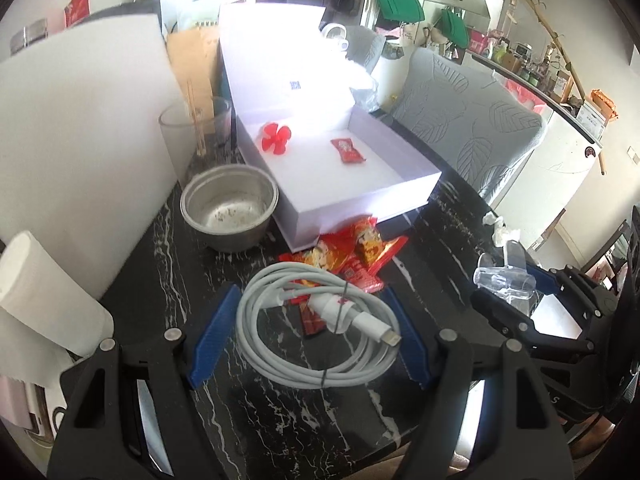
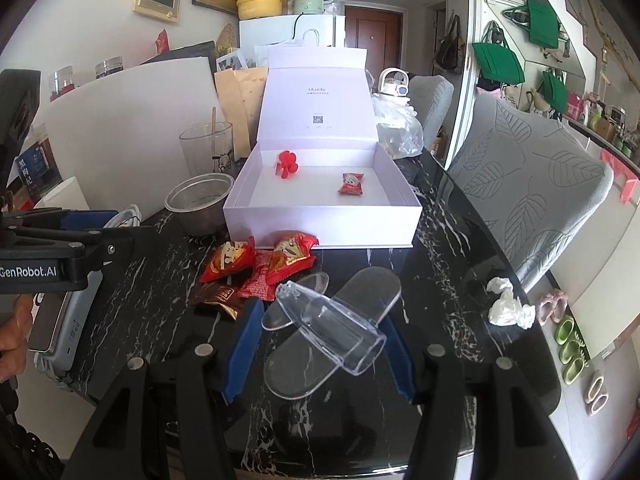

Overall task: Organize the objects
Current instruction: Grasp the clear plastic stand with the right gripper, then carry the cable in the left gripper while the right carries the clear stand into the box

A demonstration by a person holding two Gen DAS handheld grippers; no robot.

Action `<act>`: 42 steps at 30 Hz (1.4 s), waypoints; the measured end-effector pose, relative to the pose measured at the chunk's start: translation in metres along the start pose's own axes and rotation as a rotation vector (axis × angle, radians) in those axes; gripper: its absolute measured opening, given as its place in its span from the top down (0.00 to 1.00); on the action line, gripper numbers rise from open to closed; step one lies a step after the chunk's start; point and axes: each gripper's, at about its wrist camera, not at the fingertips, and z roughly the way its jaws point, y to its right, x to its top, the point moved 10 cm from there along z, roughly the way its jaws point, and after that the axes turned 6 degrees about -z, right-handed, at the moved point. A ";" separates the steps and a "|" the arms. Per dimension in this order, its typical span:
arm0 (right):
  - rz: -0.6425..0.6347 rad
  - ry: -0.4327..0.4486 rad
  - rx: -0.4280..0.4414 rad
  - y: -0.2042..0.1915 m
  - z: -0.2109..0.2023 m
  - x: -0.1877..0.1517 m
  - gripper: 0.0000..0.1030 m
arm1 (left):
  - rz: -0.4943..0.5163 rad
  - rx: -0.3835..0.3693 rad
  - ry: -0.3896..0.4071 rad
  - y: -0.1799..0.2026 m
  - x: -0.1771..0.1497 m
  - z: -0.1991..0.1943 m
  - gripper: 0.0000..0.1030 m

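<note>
My left gripper is shut on a coiled white charging cable, held above the black marble table. My right gripper is shut on a clear plastic holder, also off the table. An open white box stands beyond both, with a red flower-shaped piece and a red candy packet inside. Several red and brown snack packets lie in front of the box. The left wrist view shows the right gripper at its right edge. The right wrist view shows the left gripper at its left.
A metal bowl and a glass cup stand left of the box. A paper roll and a white board line the left side. Crumpled tissue lies near the table's right edge, beside a grey chair. A hand shows at far left.
</note>
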 end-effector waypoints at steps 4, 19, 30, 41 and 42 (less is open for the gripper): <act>-0.020 0.025 -0.004 0.002 -0.006 0.015 0.43 | 0.029 0.019 0.023 0.006 0.014 -0.006 0.29; -0.017 0.050 -0.008 0.019 0.008 0.053 0.43 | 0.050 0.011 0.037 0.011 0.061 0.007 0.29; -0.008 0.026 0.004 0.036 0.045 0.072 0.43 | 0.070 -0.010 0.006 0.014 0.088 0.038 0.29; 0.005 -0.004 -0.003 0.060 0.088 0.085 0.43 | 0.118 -0.009 -0.028 0.021 0.117 0.082 0.29; 0.005 -0.005 -0.002 0.062 0.092 0.087 0.43 | 0.120 -0.009 -0.032 0.022 0.120 0.087 0.29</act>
